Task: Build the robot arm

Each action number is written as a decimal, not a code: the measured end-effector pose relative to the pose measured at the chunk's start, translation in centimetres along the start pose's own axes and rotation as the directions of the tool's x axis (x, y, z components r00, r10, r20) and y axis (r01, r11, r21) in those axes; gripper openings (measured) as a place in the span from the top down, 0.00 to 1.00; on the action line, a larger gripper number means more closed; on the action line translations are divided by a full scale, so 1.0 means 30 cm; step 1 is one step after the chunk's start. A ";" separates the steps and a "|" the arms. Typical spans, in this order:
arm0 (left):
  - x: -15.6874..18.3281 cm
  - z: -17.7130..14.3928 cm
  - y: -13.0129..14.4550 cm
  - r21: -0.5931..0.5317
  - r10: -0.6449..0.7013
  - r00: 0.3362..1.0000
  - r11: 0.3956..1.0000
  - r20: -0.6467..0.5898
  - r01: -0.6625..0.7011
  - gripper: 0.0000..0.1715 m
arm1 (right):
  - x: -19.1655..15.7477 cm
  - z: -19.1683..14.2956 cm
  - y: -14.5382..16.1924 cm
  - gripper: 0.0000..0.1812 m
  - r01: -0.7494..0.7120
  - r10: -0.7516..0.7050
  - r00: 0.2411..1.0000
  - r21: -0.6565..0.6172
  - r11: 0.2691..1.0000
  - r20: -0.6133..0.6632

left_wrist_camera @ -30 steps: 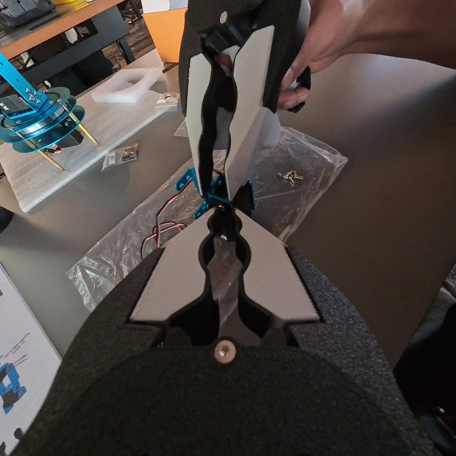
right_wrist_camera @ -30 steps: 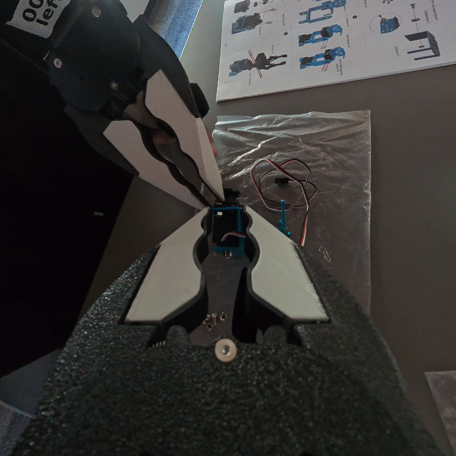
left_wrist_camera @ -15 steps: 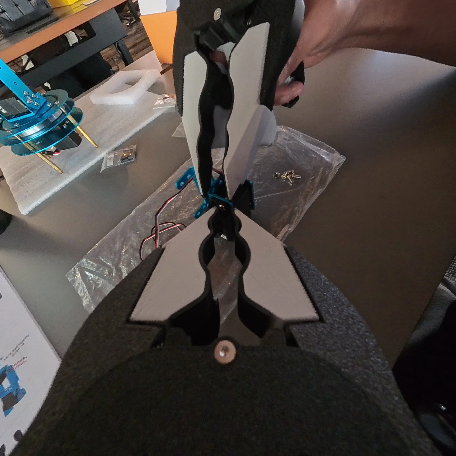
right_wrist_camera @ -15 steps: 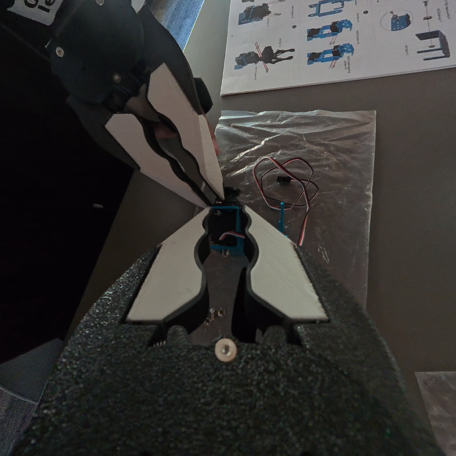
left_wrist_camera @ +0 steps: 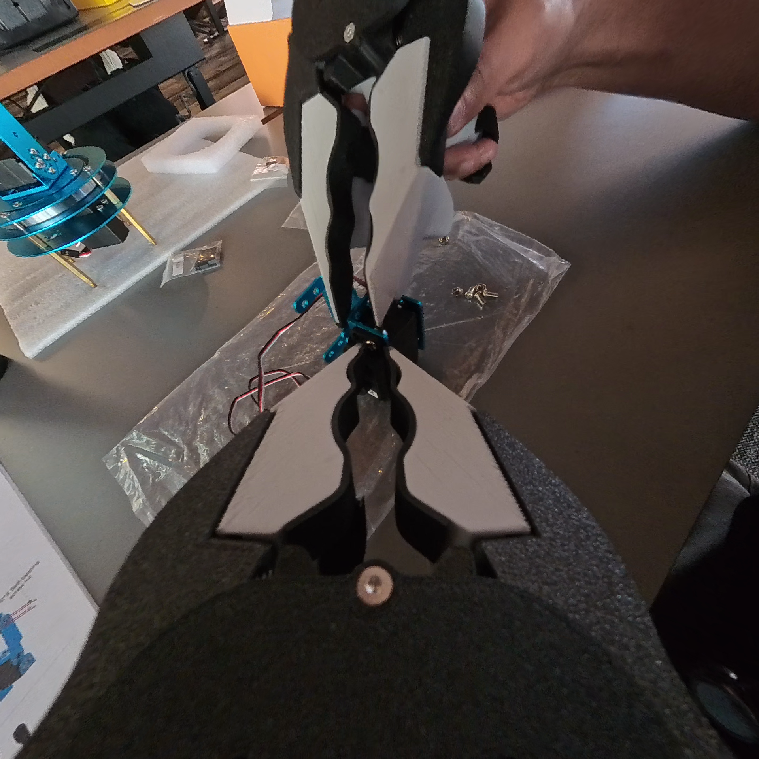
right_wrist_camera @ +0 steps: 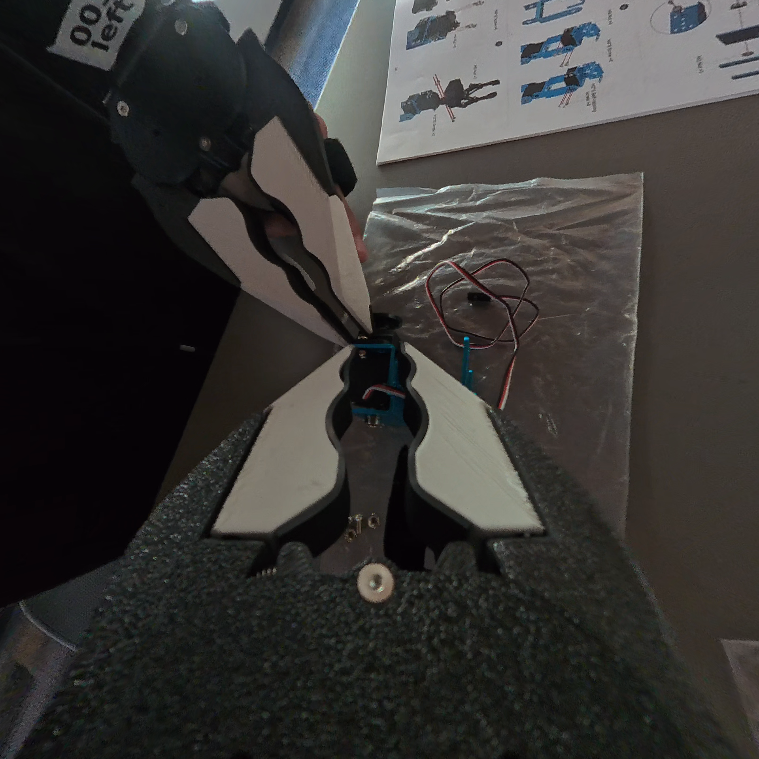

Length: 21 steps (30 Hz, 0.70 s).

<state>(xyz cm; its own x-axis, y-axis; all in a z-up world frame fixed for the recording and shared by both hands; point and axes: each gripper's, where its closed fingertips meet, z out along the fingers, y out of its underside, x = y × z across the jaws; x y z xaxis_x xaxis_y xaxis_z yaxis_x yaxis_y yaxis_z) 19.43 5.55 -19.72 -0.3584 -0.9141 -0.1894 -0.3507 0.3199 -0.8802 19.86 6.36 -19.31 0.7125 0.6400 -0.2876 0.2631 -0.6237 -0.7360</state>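
The right claw, white-faced with black lining, is clenched on a small black servo motor in a blue anodised metal bracket, which sits between its fingers just above a crinkled clear plastic bag spread on the grey bench. The left claw meets it tip to tip from the opposite side; its fingers are closed on a small dark part at the top of that same servo assembly, but the pinched piece is too dark and small to make out. In the left wrist view the right claw comes down from above, held by a hand cut off at the frame edge, and hides most of the bracket. The servo's red, white and black wire loops loose on the bag, with a thin blue metal strip standing beside it. A few silver screws and nuts lie on the bag near the right claw. A printed white instruction sheet with blue diagrams lies beyond the bag; its writing is too small to read. A white sticker on the left claw's body bears print. Farther off stands a blue disc-shaped metal base on brass legs on a white foam sheet.
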 end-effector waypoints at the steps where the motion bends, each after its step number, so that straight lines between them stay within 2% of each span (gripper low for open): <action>1: -0.002 0.000 0.000 0.000 0.001 1.000 1.000 0.001 -0.001 0.96 | -0.003 0.000 -0.001 0.89 -0.005 0.005 1.000 0.013 1.000 0.015; 3: -0.003 0.000 0.000 0.000 -0.003 1.000 1.000 -0.002 0.003 0.96 | -0.008 0.000 0.000 0.85 0.006 -0.007 1.000 0.021 1.000 0.018; 7: -0.004 0.000 0.000 -0.001 -0.001 1.000 1.000 -0.001 0.001 0.96 | 0.005 0.004 0.002 0.89 0.064 -0.064 0.997 -0.011 0.998 -0.053; 11: 0.000 0.003 -0.002 0.000 0.005 1.000 1.000 -0.002 -0.005 0.96 | 0.003 -0.003 0.002 0.91 0.002 -0.002 1.000 -0.006 1.000 -0.007; 14: -0.001 0.003 -0.002 0.000 0.005 1.000 1.000 -0.002 -0.005 0.96 | -0.005 -0.001 0.001 0.86 0.016 -0.016 1.000 0.014 1.000 0.004; 17: -0.002 0.003 -0.002 -0.004 0.005 1.000 1.000 -0.002 -0.005 0.96 | 0.004 0.002 0.003 0.88 0.063 -0.063 0.997 -0.006 0.998 -0.053; 21: -0.002 0.004 -0.003 -0.003 0.024 1.000 1.000 0.005 -0.024 0.96 | 0.006 -0.003 0.000 0.90 -0.012 0.012 1.000 -0.006 1.000 -0.008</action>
<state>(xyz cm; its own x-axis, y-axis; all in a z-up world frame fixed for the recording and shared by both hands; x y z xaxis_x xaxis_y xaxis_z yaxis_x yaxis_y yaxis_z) 19.59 5.54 -19.70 -0.3622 -0.9074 -0.2132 -0.3443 0.3429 -0.8740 20.04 6.43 -19.30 0.7207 0.6290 -0.2915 0.2587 -0.6341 -0.7287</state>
